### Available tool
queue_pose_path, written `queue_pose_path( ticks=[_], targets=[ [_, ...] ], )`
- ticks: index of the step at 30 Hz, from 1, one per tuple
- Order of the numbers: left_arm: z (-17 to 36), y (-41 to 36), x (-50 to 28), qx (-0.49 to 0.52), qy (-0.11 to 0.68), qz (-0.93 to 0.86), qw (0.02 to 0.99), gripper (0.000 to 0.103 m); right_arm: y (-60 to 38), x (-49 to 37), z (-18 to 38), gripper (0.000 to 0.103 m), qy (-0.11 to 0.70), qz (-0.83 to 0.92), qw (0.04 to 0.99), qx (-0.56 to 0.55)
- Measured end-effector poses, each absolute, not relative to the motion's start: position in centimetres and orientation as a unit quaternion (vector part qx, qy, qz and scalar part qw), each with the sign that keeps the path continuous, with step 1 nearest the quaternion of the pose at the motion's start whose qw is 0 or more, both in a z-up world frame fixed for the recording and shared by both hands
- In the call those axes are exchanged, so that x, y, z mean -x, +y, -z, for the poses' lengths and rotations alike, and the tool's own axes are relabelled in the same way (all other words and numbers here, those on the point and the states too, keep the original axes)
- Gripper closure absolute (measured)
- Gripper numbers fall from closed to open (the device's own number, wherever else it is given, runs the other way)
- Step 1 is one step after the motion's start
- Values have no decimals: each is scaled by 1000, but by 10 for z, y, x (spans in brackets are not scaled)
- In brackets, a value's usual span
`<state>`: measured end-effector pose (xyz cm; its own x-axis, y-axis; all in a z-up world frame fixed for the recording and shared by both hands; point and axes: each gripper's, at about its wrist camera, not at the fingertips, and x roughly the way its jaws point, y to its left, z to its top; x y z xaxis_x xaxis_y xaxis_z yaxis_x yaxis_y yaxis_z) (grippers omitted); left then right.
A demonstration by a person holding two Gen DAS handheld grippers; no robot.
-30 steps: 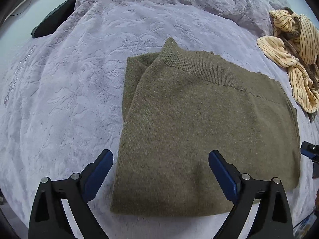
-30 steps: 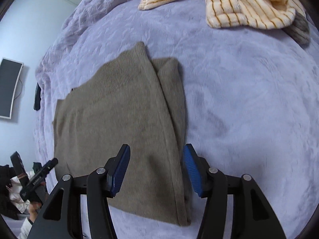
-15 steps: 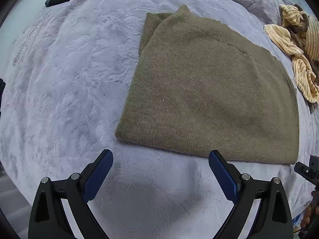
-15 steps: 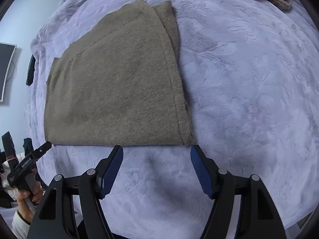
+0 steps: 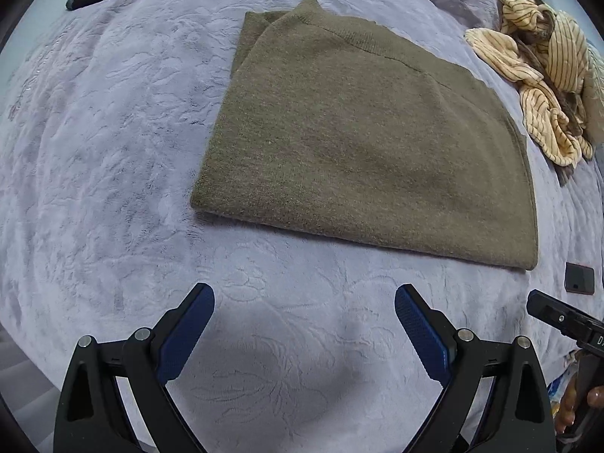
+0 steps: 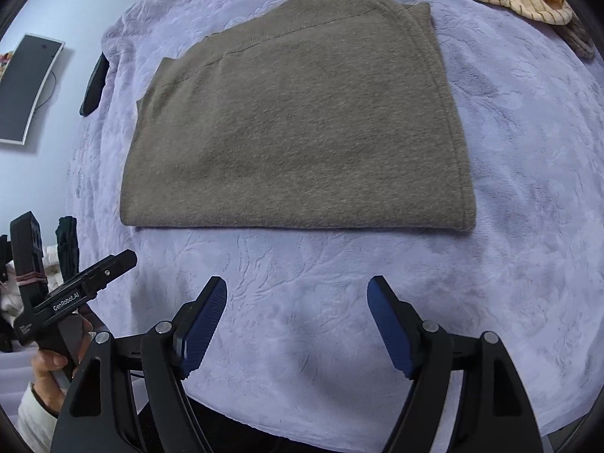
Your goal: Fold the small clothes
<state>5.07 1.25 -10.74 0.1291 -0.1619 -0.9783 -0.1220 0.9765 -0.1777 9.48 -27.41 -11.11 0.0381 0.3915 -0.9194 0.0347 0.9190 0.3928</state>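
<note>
Your left gripper [image 5: 304,324] is spread wide, nothing between the pads, only bare blanket [image 5: 113,158] under it. A second ago its fingers sat over the near hem of the garment; now they're pulled back clear of it, with a strip of blanket between tips and hem.

Your right gripper [image 6: 297,315] is the same story: jaws opening, wider than a second ago, nothing between them. Earlier its pads straddled the garment's right edge; now they hang over blanket, short of the near fold.

Your left hand [image 6: 53,362] shows at the lower left of the right wrist view, wrapped on the other gripper's handle.

The olive knit sweater [image 5: 362,132] lies released and flat on the lavender blanket, folded into a rough rectangle, ribbed band at the far side, a second layer peeking out along the far left edge in the left wrist view. Shape unchanged from a second ago; it just sits further from both cameras.

Small dark flat object [image 5: 579,278] on the blanket near the sweater's near right corner; can't tell what it is.

Further back right, the yellow striped garment [image 5: 540,75] is bunched in a heap, apart from the sweater. Dark screen [image 6: 26,87] on the far wall, left.
</note>
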Motion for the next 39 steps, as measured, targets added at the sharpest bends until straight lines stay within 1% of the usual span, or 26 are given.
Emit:
queue_pose_path(
  ticks=[7, 14, 24, 31, 35, 39],
  targets=[
    [111, 24, -51, 145, 660, 32, 736, 6, -241, -84, 111, 23, 690, -121, 697, -153],
    [120, 33, -59, 117, 667, 46, 734, 6, -212, -76, 106, 23, 689, -94, 699, -167],
    [121, 59, -73, 125, 660, 64, 738, 6, -178, -80, 101, 23, 691, -79, 701, -159],
    [132, 72, -81, 169, 662, 76, 727, 6, -171, -84, 97, 23, 694, -72, 701, -148],
    [146, 83, -88, 230, 661, 85, 709, 6, -173, -83, 98, 23, 696, -64, 700, -148],
    [153, 91, -92, 282, 645, 100, 703, 6, -175, -83, 101, 23, 700, -60, 695, -149]
  ],
)
